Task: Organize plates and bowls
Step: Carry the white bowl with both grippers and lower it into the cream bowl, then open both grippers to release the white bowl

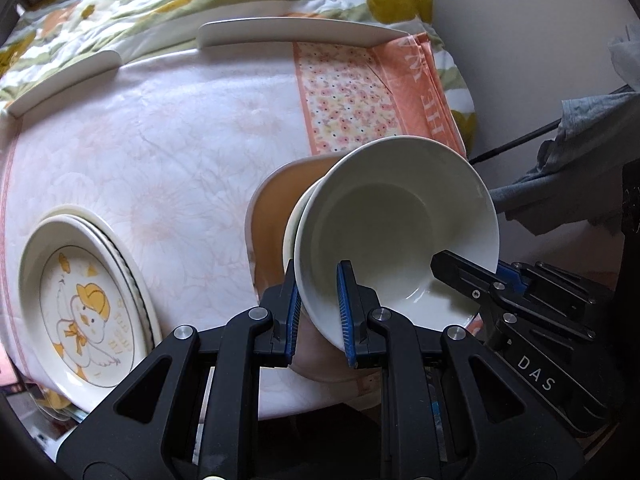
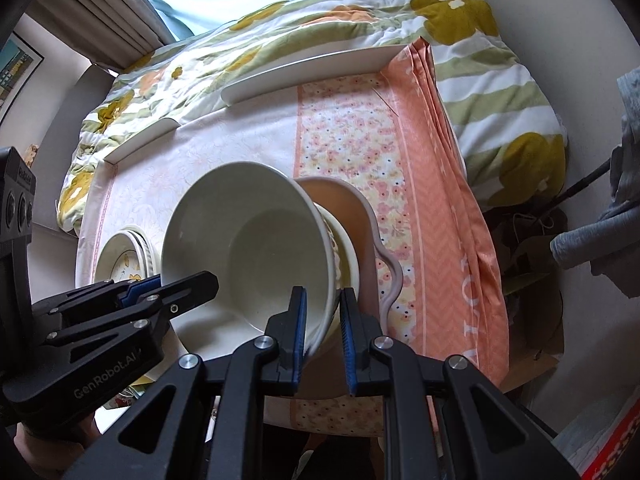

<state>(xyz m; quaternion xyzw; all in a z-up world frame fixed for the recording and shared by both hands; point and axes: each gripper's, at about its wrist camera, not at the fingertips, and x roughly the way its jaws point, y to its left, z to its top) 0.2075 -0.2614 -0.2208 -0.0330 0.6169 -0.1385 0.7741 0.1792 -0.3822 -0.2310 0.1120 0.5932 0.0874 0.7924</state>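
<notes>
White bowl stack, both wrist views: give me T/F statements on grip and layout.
1. Both tongs clamp the rim of the white ceramic bowl, left tongs and right tongs. True.
2. The bowl is empty. True.
3. The bowl is held alone. False: at least one more bowl is nested under it.
4. The duck-print plate lies on the floral quilt. False: it tops a plate stack on the pale pink tablecloth.
5. A peach oval dish lies behind the bowls. True.

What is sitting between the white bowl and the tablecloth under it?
The white bowl, pinched at its rim by both claws, rests on another bowl nested in a peach bowl; those two separate it from the tablecloth.
</notes>
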